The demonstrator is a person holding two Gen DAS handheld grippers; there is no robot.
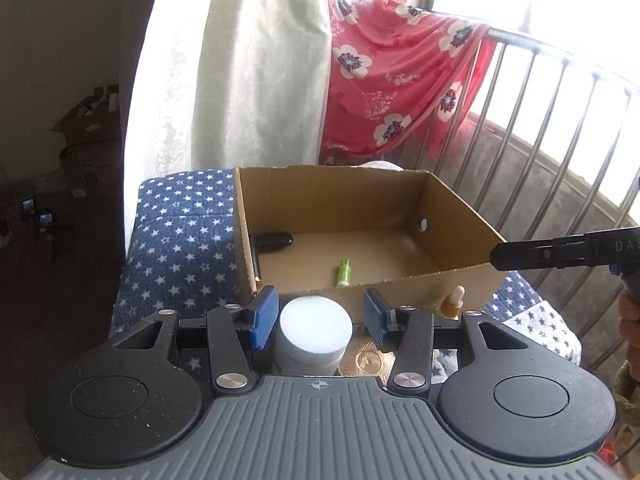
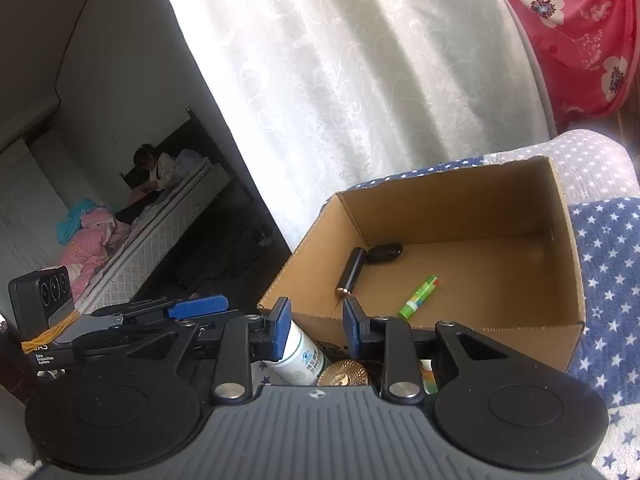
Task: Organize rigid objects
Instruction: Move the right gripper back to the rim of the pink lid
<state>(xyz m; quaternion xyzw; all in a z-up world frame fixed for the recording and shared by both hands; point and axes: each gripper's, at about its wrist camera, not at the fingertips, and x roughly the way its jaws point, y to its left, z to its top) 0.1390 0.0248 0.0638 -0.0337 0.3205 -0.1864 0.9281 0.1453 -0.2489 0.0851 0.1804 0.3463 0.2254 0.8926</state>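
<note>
An open cardboard box [image 1: 340, 196] [image 2: 460, 208] stands on a star-patterned blue cloth. Inside lie a green tube [image 1: 344, 272] [image 2: 419, 297], a black cylinder [image 2: 352, 272] and a black oval case [image 1: 274, 240] [image 2: 384, 252]. My left gripper [image 1: 320, 316] hangs open over a white round jar [image 1: 316, 328] in front of the box; its pads are clear of the jar. My right gripper [image 2: 316, 326] is open above a white bottle [image 2: 304, 356] and a gold round lid [image 2: 344, 378] [image 1: 368, 360], holding nothing. A small dropper bottle [image 1: 452, 304] stands by the box's front wall.
A white curtain [image 1: 260, 60] and a pink floral cloth [image 1: 400, 72] on a metal railing [image 1: 560, 128] rise behind the box. One of the right gripper's fingers [image 1: 532, 255] reaches in from the right. A person sits on a bed [image 2: 160, 208] far left.
</note>
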